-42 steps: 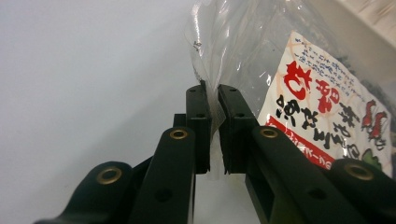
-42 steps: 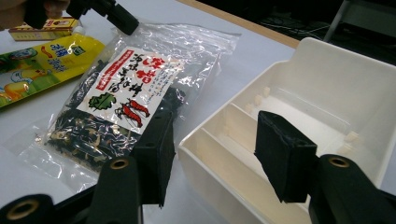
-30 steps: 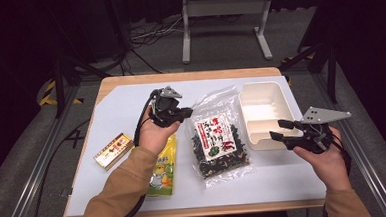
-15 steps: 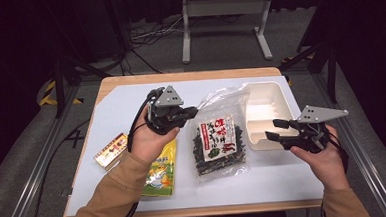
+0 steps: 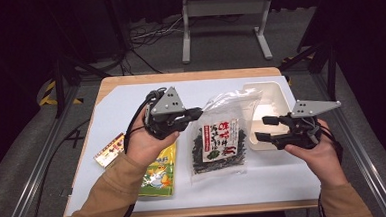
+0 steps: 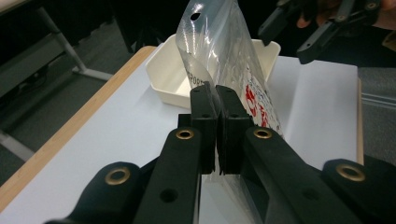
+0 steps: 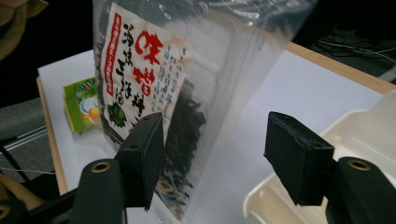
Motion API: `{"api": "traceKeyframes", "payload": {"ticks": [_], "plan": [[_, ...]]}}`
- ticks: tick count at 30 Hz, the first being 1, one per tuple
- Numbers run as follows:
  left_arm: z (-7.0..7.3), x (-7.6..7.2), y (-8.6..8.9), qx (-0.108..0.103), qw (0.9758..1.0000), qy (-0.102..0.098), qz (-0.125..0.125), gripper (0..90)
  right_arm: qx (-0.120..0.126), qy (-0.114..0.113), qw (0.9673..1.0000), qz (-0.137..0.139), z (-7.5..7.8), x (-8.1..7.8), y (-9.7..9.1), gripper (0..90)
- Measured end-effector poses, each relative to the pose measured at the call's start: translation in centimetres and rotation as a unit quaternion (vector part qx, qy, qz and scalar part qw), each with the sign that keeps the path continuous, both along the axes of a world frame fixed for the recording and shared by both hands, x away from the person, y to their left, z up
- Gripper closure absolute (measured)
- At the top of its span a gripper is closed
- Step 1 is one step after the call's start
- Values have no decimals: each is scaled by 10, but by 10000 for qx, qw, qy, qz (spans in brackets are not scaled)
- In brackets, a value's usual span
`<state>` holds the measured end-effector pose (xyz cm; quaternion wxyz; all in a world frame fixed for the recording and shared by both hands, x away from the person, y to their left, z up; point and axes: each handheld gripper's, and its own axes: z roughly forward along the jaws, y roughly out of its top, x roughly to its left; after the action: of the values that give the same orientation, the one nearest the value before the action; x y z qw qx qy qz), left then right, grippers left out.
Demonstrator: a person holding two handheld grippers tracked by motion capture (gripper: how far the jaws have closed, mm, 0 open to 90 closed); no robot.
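Counted one clear bag of dried seaweed (image 5: 221, 139) with a red-and-white label, one white plastic tray (image 5: 272, 95), one green-and-yellow packet (image 5: 160, 176), and one small red-and-yellow box (image 5: 109, 149). Two handheld grippers were there too, a left gripper (image 5: 197, 112) and a right gripper (image 5: 263, 128). One table (image 5: 189, 76) held it all.
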<state>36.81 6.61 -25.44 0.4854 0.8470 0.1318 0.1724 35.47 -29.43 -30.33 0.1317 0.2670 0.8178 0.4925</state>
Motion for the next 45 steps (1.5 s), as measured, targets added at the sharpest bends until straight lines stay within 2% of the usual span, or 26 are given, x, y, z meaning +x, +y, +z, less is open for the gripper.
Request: {"api": "traceKeyframes", "payload": {"ticks": [2, 4, 8, 14, 17, 21, 22, 23, 24, 26, 28, 29, 30, 34, 41, 44, 45], "plan": [[1, -2, -1, -12, 9999, -62, -97, 877, -6, 28, 9999, 111, 3, 3, 6, 377], [2, -4, -1, -45, 9999, -89, -138, 878, -117, 24, 9998, 142, 5, 7, 12, 373], [4, -6, 2, -124, 9996, -157, -190, 880, -153, 109, 9997, 148, 7, 14, 18, 370], [5, -10, 8, -295, 9988, -252, -282, 881, -66, 253, 9997, 38, 4, 24, 20, 326], [5, -13, 7, -357, 9984, -270, -352, 881, 50, 347, 9991, 235, 1, 26, 25, 346], [6, -15, 6, -436, 9977, -275, -432, 881, 69, 439, 9973, 579, 0, 25, 32, 469], [6, -15, 6, -436, 9977, -275, -432, 881, 69, 439, 9973, 579, 0, 25, 32, 469], [6, -15, 9, -494, 9976, -245, -428, 881, -38, 437, 9967, 688, 2, 24, 35, 535], [6, -15, 9, -494, 9976, -245, -428, 881, -38, 437, 9967, 688, 2, 24, 35, 535], [6, -14, 14, -594, 9972, -227, -399, 880, -129, 436, 9959, 783, 5, 22, 34, 648], [6, -14, 17, -670, 9968, -177, -407, 880, -137, 431, 9954, 845, 8, 21, 32, 702], [6, -14, 17, -670, 9968, -177, -407, 880, -137, 431, 9954, 845, 8, 21, 32, 702], [5, -13, 18, -733, 9964, -126, -414, 879, -148, 411, 9950, 898, 10, 19, 33, 756], [4, -13, 19, -791, 9959, -92, -427, 878, -246, 350, 9948, 924, 14, 17, 34, 815], [4, -11, 23, -963, 9946, 12, -395, 859, -360, 283, 9952, 870, 23, 12, 35, 839], [4, -10, 29, -1188, 9922, 103, -357, 848, -344, 277, 9959, 793, 28, 10, 34, 843], [5, -10, 30, -1206, 9920, 96, -354, 837, -356, 286, 9962, 746, 30, 10, 34, 844]]}}
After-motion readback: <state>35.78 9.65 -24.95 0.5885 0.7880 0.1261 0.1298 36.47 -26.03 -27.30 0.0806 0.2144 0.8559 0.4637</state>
